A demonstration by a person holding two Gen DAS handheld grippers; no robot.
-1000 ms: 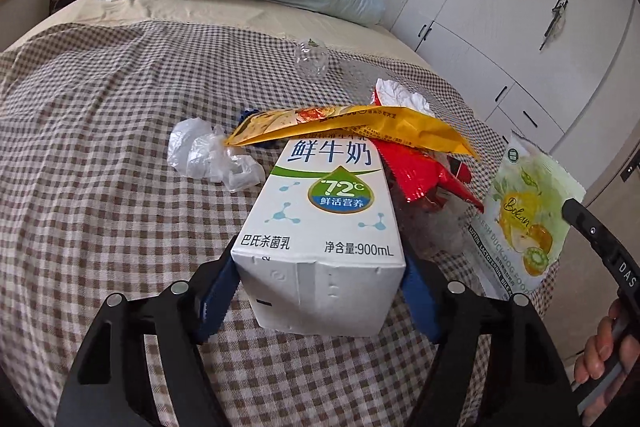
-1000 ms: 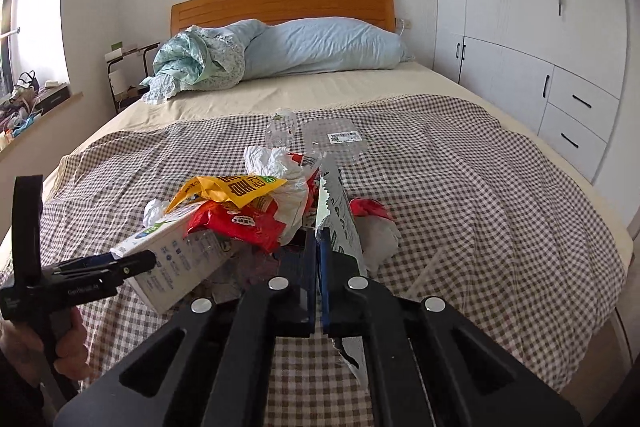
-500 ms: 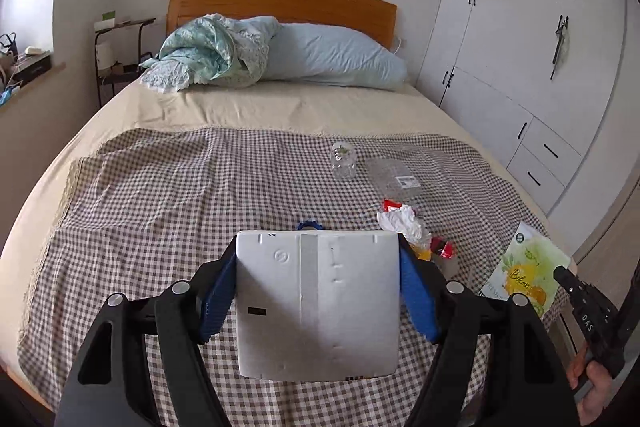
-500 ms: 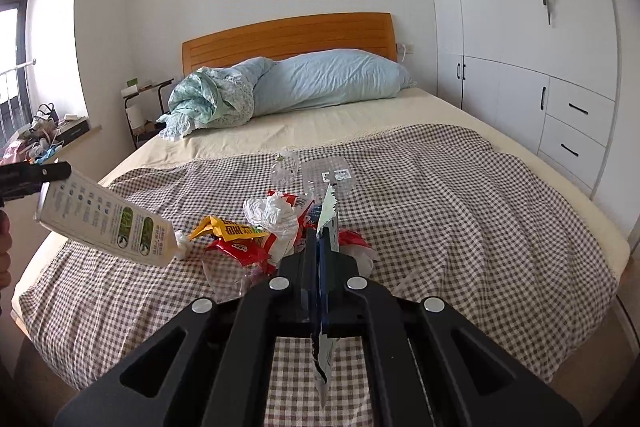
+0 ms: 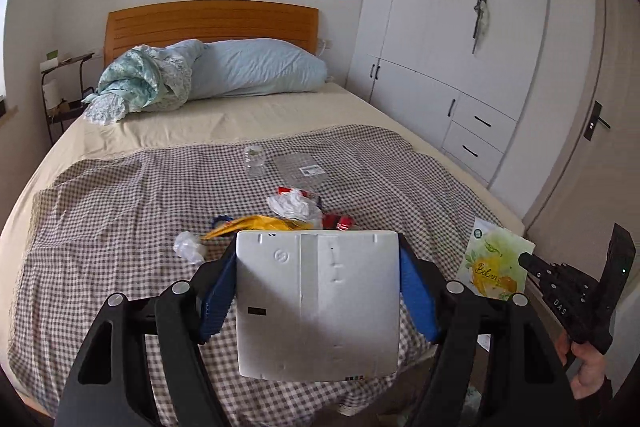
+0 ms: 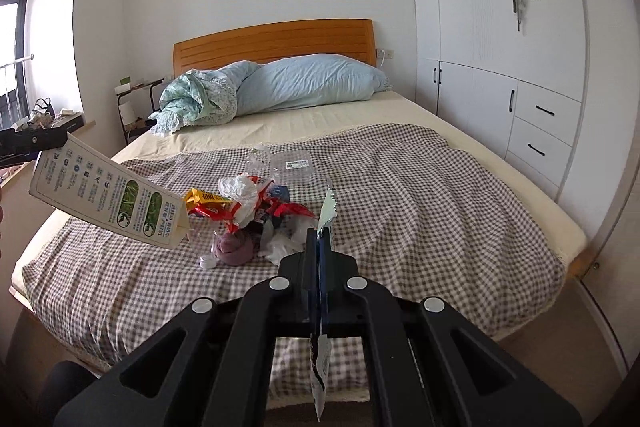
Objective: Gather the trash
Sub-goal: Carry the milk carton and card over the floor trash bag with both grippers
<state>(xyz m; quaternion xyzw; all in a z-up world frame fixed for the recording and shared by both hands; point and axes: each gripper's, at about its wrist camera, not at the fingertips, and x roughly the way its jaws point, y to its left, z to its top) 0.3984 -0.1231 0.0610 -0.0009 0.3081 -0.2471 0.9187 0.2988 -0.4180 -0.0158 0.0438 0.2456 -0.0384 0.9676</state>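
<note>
A: Above the bed, at nine o'clock: milk carton, clamped in the left gripper.
B: Right gripper: clenched on a flat pouch. Wrappers lie at twelve.

We see a brown-and-white checked blanket over the cream bed, a white milk carton, pale blue pillow, red and yellow wrappers.

Bedroom, white walls, daylight from window at frame left. Bed with wooden headboard, checked cover; white wardrobe fills right side.
</note>
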